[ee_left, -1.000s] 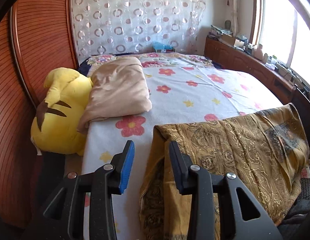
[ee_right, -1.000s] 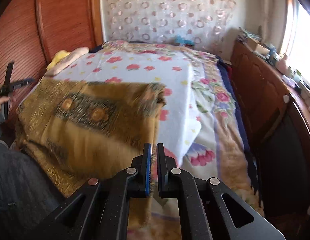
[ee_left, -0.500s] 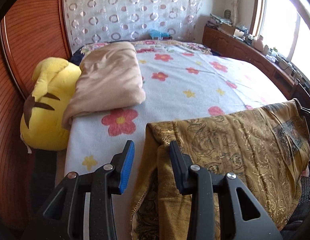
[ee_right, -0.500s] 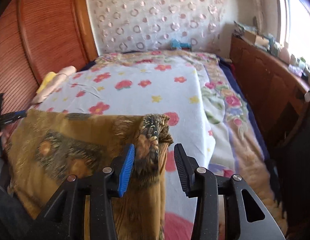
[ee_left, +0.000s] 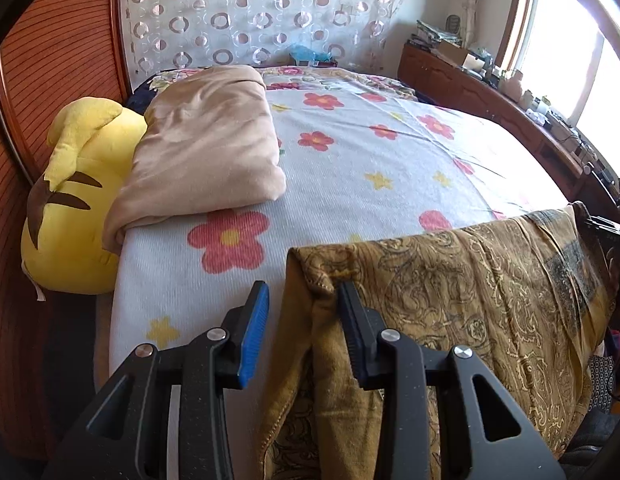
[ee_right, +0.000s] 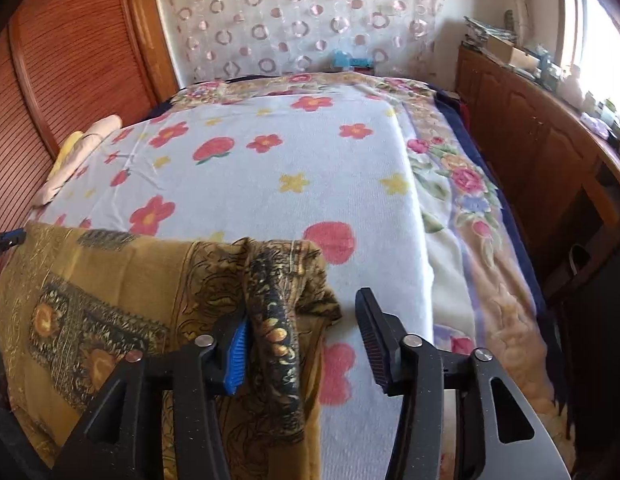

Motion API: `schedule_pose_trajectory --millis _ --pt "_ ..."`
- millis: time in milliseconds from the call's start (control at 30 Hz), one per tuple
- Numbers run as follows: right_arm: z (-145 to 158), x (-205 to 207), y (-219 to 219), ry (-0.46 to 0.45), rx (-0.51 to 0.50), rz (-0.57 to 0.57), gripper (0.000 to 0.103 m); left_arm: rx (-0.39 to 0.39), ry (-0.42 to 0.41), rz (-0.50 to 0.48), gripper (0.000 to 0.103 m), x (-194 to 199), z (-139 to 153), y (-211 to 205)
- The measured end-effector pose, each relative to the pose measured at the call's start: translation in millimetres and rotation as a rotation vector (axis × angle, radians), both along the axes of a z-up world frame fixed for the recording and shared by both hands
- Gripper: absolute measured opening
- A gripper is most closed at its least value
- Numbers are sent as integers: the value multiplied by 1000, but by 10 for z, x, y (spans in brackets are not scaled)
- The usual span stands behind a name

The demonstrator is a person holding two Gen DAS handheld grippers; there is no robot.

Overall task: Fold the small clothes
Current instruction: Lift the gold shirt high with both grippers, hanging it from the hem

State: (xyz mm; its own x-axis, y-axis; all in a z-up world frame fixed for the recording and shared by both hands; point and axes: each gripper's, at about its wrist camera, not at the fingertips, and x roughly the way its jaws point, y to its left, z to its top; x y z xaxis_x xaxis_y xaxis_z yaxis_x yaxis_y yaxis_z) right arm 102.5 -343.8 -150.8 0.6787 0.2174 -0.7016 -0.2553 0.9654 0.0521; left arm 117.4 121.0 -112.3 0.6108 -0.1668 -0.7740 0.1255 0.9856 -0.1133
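Golden cloth laid over the near edge of the bed, folding only begun.

The patterned garment (ee_left: 470,280) lies spread on the bed (ee_left: 370,168), one long fold along its far edge; further folds are left, I judge. The left gripper (ee_left: 302,320) points downward, released, the cloth corner between its jaws ungripped. The right gripper (ee_right: 302,328) has just been opening, its corner lying loose between the jaws.

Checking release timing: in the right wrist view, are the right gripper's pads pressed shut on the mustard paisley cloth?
No, the right gripper stands open, its right pad clear of the mustard paisley cloth.
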Motion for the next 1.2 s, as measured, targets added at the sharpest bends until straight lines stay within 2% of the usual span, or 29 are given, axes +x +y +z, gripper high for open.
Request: schedule_pose_trajectory --millis 200,267,333,367,400,467,567,667,833,967,1033,1100,1200 --pt "-29 -17 61 10 7 35 51 12 17 -16 37 50 -18 -51" --pt "-41 -16 85 7 -12 46 50 -15 19 -33 34 48 -36 -47" --pt "-43 -41 86 3 -17 60 44 -40 14 -53 25 40 -48 -35" --pt "-43 -50 78 5 -9 70 33 -54 15 -68 17 27 -49 -39" --pt "-42 -67 68 11 8 87 23 -61 13 -76 14 10 -45 -47" --pt "-46 -117 64 12 16 112 16 -38 -4 -85 10 -42 -19 -91" --pt "8 -255 61 -26 31 136 14 -43 -55 -81 9 -179 113 -123" --pt "224 -507 -14 -111 84 142 13 -95 -141 -119 9 -435 386 -138" --pt "792 -1109 -43 -288 127 196 13 -178 -314 -109 9 -993 998 -41" --pt "1278 -1466 -79 -397 133 224 13 -165 -446 -94 8 -1307 1523 -11" --pt "1544 -1612 -118 -452 142 235 13 -165 -532 -102 8 -1452 1881 25" --pt "1811 -1761 -142 -528 120 218 13 -162 -592 -114 8 -1541 2151 49" --pt "2202 -1927 -197 -612 111 203 13 -96 -681 -160 8 -1668 2653 -13"
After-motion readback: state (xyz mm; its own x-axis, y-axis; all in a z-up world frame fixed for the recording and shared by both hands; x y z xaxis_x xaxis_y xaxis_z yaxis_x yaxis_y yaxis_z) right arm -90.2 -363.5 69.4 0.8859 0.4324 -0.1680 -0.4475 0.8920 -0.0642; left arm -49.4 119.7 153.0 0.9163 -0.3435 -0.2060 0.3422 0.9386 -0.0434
